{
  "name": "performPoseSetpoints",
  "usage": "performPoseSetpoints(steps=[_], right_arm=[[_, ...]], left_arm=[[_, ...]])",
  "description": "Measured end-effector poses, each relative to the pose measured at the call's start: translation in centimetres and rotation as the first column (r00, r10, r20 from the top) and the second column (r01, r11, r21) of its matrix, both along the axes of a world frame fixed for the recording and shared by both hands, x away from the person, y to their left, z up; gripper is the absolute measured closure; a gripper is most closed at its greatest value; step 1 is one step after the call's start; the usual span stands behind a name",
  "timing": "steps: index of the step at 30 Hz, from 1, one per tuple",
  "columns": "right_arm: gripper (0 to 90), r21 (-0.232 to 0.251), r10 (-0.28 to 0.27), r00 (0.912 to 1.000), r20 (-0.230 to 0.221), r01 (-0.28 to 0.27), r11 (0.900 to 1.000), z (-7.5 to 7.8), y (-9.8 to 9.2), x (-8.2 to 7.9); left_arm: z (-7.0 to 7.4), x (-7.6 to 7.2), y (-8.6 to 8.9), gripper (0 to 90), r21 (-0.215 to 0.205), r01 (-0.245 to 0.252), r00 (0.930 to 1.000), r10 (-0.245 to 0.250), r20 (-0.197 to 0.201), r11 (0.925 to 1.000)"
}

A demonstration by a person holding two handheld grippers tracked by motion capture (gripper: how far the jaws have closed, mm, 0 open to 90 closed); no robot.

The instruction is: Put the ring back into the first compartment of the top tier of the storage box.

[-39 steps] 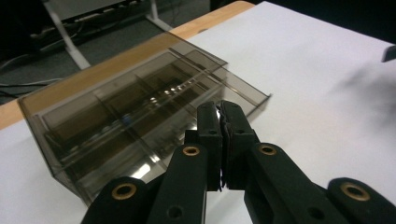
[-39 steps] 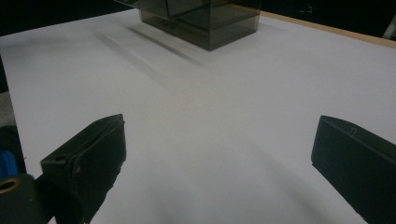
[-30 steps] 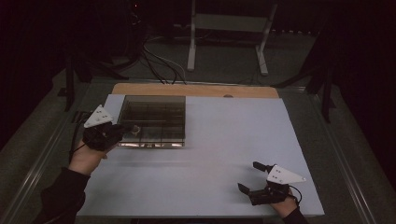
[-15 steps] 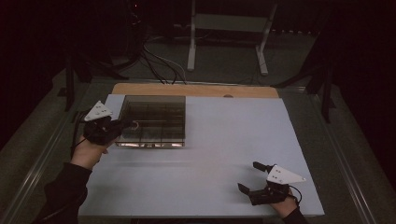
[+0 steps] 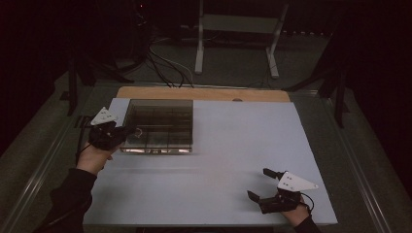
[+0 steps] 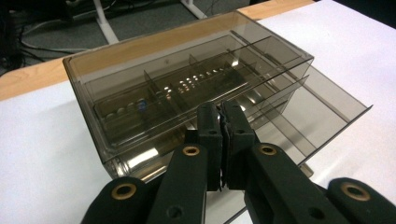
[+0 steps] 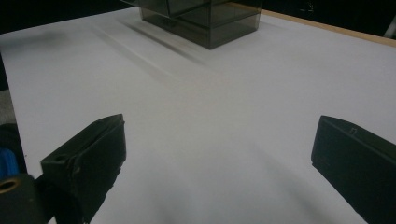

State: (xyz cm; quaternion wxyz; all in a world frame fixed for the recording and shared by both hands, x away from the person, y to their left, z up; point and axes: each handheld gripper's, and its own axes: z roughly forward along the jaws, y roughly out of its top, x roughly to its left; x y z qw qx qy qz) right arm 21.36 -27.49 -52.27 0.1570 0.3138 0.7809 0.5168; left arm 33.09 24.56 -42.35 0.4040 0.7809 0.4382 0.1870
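Dark floor, cables and a pale stand leg ring the white table, whose far edge carries a wooden strip. From the table's middle, a smoked clear plastic organizer box sits toward ten o'clock, close to the far left corner.

From above, the left gripper lies at the box's left wall, about nine o'clock of it, jaws pointing toward three o'clock; whether they touch the plastic cannot be told there. The left gripper view gives what the high view hides: the two black jaws are pressed flat together with nothing between them, their tips in front of the box's near wall. It also shows the inner dividers and a drawer-like tray slid partway out toward four o'clock.

At five o'clock from the table's middle, the right gripper rests near the front edge, well apart from the box. Its own view shows both jaws spread wide over bare white surface, gripping nothing, with the box's corner at twelve o'clock far off.
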Motion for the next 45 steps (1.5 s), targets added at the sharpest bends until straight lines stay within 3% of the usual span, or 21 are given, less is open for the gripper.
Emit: performPoseSetpoints(steps=[13, 26, 31, 37, 41, 42, 45], right_arm=[[2.9, 0.0, -0.001, 1.0, -0.001, 0.001, 1.0, 0.0, 0.0, 0.0], [2.9, -0.003, 0.0, 1.0, 0.0, 0.0, 1.0, 0.0, 0.0, 0.0], [2.9, -0.005, 0.001, 1.0, 0.0, -0.001, 1.0, -0.1, 0.0, 0.0], [2.9, -0.004, 0.003, 1.0, -0.005, -0.003, 1.0, -0.1, 0.1, 0.1], [2.9, -0.003, 0.004, 1.0, -0.006, -0.004, 1.0, -0.1, 0.1, 0.1], [2.9, -0.003, 0.003, 1.0, -0.006, -0.003, 1.0, -0.1, 0.1, 0.1], [2.9, -0.003, 0.002, 1.0, -0.006, -0.002, 1.0, -0.1, 0.0, 0.1]], left_arm=[[-1.4, 0.6, 0.3, 90.0, 0.003, -0.009, 0.999, 0.009, -0.043, 1.0], [-2.9, 1.1, 0.0, 90.0, 0.047, -0.007, 0.9935, 0.012, -0.114, 0.9989], [-3.0, 1.4, -0.2, 90.0, 0.07, 0.006, 0.9908, 0.004, -0.135, 0.9975], [-3.2, 1.8, -0.7, 90.0, 0.145, 0.023, 0.9854, 0.002, -0.17, 0.9892], [-3.1, 2.0, -0.7, 89.9, 0.15, 0.027, 0.9836, 0.001, -0.18, 0.9883], [-2.6, 2.1, -0.6, 89.8, 0.154, 0.003, 0.987, 0.022, -0.159, 0.988], [-2.1, 2.2, -0.4, 89.6, 0.128, -0.003, 0.9866, 0.024, -0.161, 0.9918]])
